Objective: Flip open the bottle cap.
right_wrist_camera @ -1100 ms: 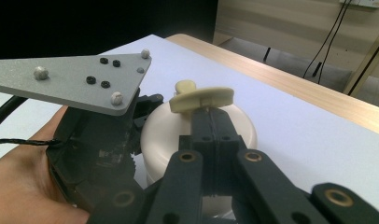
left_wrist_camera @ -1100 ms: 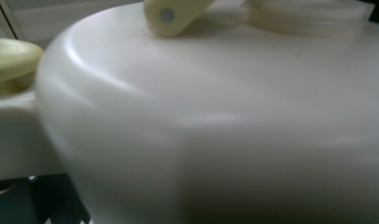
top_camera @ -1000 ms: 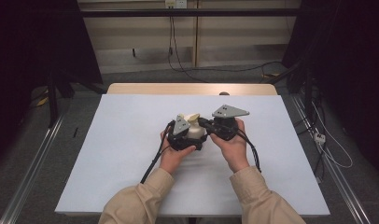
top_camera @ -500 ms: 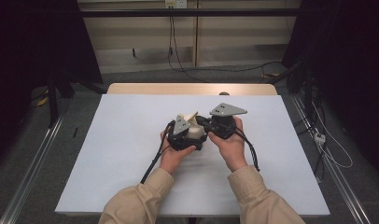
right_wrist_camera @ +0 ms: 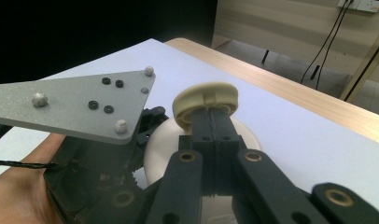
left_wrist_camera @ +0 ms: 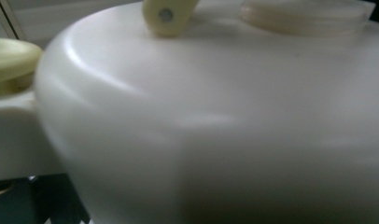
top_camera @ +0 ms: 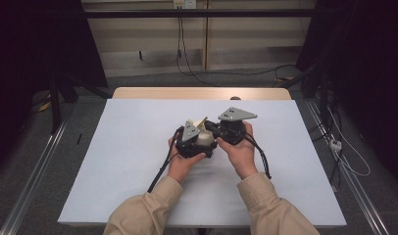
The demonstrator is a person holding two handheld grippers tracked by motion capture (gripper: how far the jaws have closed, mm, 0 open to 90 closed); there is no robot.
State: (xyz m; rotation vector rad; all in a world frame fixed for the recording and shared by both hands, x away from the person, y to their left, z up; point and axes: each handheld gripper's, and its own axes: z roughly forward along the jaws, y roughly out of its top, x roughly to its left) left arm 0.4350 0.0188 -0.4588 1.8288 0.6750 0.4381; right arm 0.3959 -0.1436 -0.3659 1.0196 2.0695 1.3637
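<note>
Both grippers meet over the middle of the white table [top_camera: 128,147]. A white rounded container [top_camera: 205,139] sits in my left gripper [top_camera: 193,143], and its smooth wall [left_wrist_camera: 215,121] is pressed close to the left gripper view's camera, hiding the jaws. A round cream lid [right_wrist_camera: 206,103] stands tilted up at the container's top. My right gripper [right_wrist_camera: 210,114] is shut on this lid's edge, jaws pressed together. In the high view the lid [top_camera: 202,122] shows between the two grey plates, with the right gripper [top_camera: 210,127] reaching in from the right.
A wooden strip [top_camera: 202,93] runs along the table's far edge. Cables [top_camera: 160,169] trail from each gripper toward the person. Metal rails [top_camera: 35,176] flank the table, and wires lie on the floor behind it.
The right gripper has shifted slightly left, closer to the left gripper. The left hand and the container have stayed nearly still.
</note>
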